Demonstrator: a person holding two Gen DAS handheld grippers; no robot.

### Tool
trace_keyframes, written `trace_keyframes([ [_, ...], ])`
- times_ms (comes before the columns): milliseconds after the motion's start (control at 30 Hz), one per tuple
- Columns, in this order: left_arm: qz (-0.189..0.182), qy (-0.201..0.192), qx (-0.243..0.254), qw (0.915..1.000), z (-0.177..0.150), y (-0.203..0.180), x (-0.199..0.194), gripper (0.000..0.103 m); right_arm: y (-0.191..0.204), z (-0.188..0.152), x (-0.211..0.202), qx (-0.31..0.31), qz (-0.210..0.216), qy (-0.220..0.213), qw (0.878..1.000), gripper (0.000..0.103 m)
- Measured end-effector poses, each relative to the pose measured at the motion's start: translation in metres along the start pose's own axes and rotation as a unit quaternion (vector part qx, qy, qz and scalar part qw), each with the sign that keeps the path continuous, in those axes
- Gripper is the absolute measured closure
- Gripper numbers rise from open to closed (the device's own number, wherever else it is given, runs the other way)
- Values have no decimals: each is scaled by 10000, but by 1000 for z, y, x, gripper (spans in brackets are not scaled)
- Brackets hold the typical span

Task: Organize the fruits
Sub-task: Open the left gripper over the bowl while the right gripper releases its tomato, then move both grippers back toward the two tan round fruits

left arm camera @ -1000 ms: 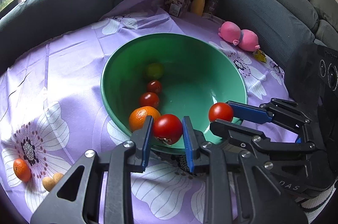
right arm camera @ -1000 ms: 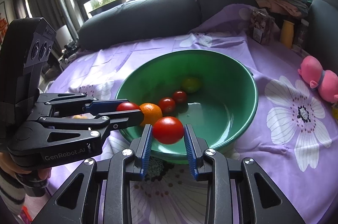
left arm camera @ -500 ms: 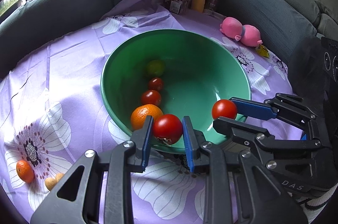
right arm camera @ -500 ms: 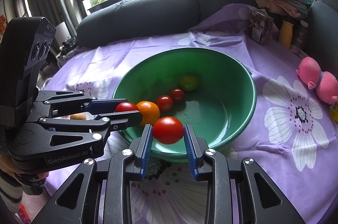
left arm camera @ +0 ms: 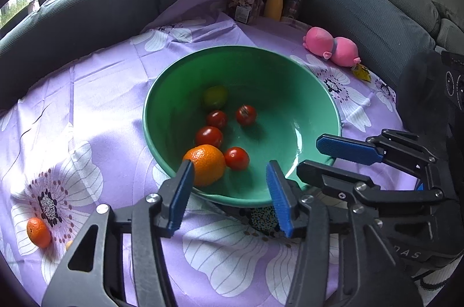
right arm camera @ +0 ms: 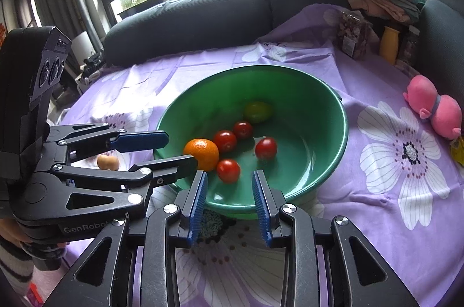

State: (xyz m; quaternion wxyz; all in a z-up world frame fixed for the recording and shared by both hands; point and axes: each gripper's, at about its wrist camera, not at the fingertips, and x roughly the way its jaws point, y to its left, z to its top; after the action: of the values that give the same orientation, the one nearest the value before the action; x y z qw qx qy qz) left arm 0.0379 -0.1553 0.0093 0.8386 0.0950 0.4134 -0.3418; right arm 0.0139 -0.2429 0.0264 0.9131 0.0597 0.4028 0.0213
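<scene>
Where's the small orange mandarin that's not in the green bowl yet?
In the left wrist view the small orange mandarin lies on the purple flowered cloth at the far lower left, left of the round green plastic bowl, beside a white flower print.

The bowl [left arm camera: 179, 81] at the middle of the frame was plain green. In it lay four red tomatoes [left arm camera: 208, 136], one orange [left arm camera: 207, 163] and a yellow-green fruit [left arm camera: 215, 96]. The cloth [left arm camera: 95, 81] under it was lilac, printed with big white flowers with dark speckled centres. At the lower left of the left view a second small orange fruit [left arm camera: 38, 231] sat on one flower. The soft toy [left arm camera: 330, 46] at the upper right was pink. Both grippers [left arm camera: 229, 191] were black with blue pads [right arm camera: 198, 202]. The sofa [left arm camera: 72, 14] across the top was dark grey-green, and a yellow bottle [left arm camera: 273, 6] stood at the top centre.
</scene>
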Motion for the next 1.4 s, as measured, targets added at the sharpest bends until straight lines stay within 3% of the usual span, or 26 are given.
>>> trace_keyframes([
  [333, 297, -110, -184, 9993, -19, 8, -30, 20, 2, -3, -23, 242, 214, -228, 9992, 70],
  [533, 512, -58, -469, 9976, -44, 19, -47, 19, 16, -9, -30, 179, 415, -209, 9988, 70],
  [867, 913, -70, -1036, 9904, -86, 46, -80, 16, 65, -20, -29, -481, 682, 25, 9965, 57],
  [933, 1004, -97, -1118, 9886, -93, 50, -86, 8, 74, -21, -27, -584, 749, 62, 9955, 57],
  [1400, 1270, -228, -1640, 9780, -129, 93, -116, 8, 130, -20, -9, -1087, 1019, 351, 9882, 55],
])
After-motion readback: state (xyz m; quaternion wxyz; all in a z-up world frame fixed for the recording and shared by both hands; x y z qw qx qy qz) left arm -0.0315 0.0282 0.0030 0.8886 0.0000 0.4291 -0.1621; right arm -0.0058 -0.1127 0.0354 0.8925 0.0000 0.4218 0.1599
